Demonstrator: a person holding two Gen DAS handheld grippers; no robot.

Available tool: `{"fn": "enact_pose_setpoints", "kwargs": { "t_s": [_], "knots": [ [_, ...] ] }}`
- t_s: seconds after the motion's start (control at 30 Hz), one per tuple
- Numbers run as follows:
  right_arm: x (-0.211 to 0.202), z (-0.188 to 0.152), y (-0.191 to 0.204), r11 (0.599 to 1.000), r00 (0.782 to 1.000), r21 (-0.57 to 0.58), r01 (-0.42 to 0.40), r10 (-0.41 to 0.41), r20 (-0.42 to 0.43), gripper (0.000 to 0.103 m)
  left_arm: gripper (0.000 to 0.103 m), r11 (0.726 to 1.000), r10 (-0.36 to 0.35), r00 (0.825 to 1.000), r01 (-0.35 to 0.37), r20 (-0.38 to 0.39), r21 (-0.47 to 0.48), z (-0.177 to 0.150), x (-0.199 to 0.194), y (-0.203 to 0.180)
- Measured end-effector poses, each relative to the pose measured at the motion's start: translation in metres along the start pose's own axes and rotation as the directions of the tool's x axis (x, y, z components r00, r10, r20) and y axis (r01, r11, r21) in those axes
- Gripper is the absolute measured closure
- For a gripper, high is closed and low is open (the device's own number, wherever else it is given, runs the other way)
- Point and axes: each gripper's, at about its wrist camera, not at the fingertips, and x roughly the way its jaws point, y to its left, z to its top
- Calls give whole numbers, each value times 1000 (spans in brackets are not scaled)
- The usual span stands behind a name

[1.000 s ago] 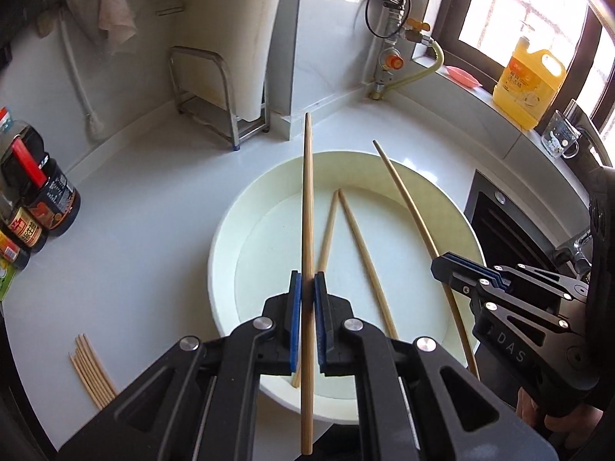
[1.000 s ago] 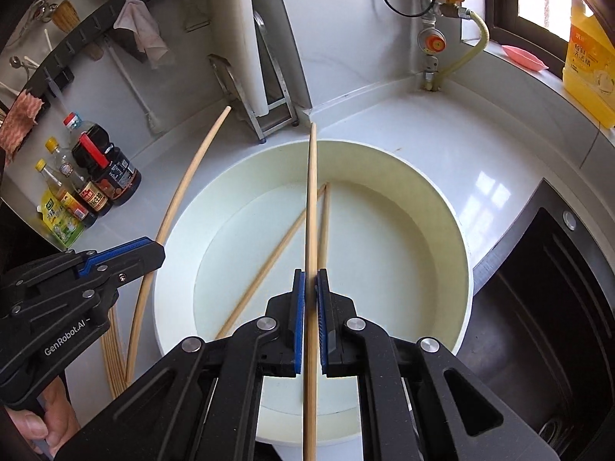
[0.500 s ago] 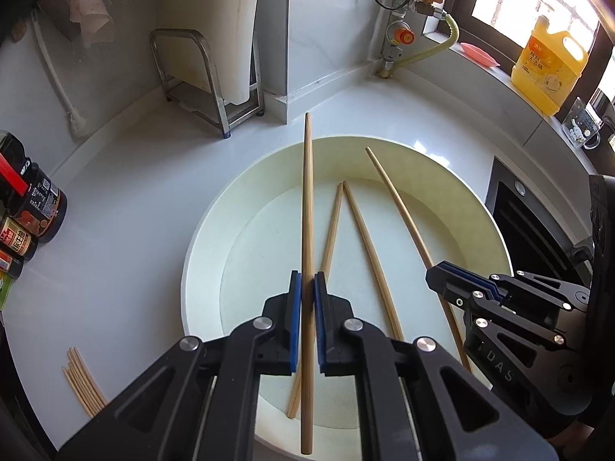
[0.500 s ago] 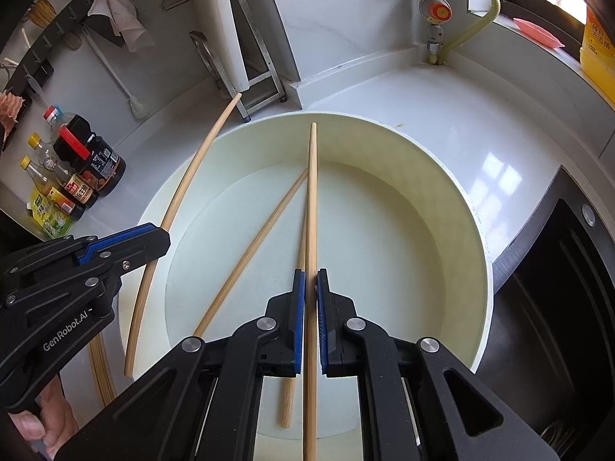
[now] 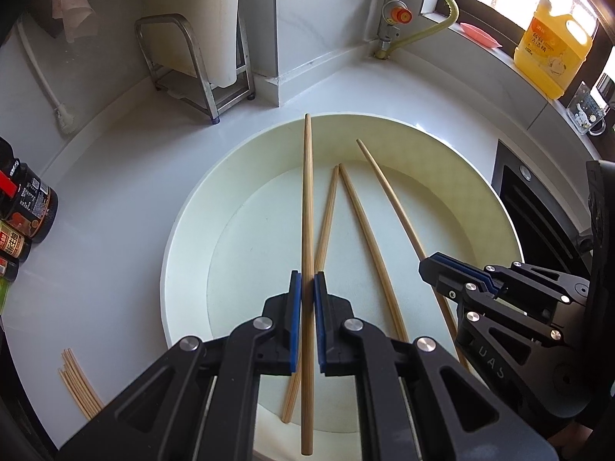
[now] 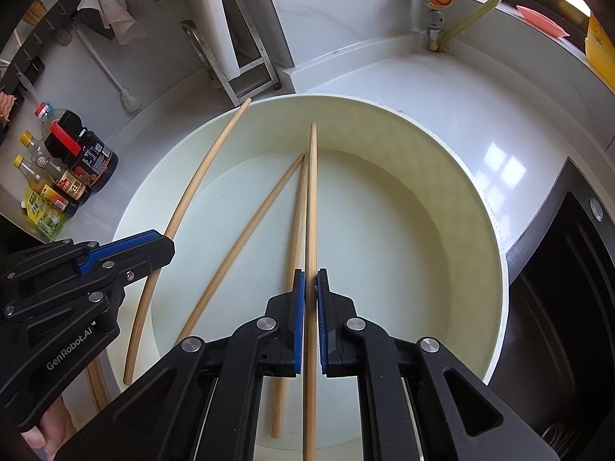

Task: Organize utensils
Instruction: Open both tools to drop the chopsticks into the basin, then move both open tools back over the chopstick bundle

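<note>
Setting: white kitchen tabletop [image 5: 115, 207] near a window, with a wide cream basin [image 5: 480, 207] set on it beside a dark sink [image 6: 569, 269].
Left claw [image 5: 304, 288]: clamped narrowly on one chopstick [image 5: 307, 199], held above the basin.
Right claw [image 6: 310, 286]: likewise pinched on its own chopstick [image 6: 312, 199].
Change: both claws are seen lower over the basin than a second ago; the basin fills more of each view.
Already placed: two loose chopsticks [image 5: 361, 223] lie on the basin floor.
Meaning: release into the basin is judged close.
Remaining: a bundle of thin sticks [image 5: 77, 388] waits on the tabletop.
</note>
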Motion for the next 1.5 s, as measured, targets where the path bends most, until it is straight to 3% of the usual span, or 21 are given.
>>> {"fn": "enact_pose_setpoints", "kwargs": {
  "t_s": [0.07,0.2,1.0,1.23,1.5],
  "knots": [
    [0,0,0,1000,1000,2,3,-3,-4,97,95,1000,6,1000,-6,0,-1,-1,0,0],
    [-1,0,-2,1000,1000,13,8,-8,2,96,86,1000,18,1000,-18,12,3,-2,-4,0],
    [-21,-6,15,999,999,-40,-1,3,40,96,83,998,55,998,-54,30,-41,-24,-27,17],
    [-27,-13,35,997,999,-72,-9,12,42,92,72,994,88,995,-85,44,-65,-44,-42,31],
    [-30,-23,73,990,999,-138,-35,40,36,90,69,980,148,988,-142,38,-137,-72,-62,63]
  ]
}}
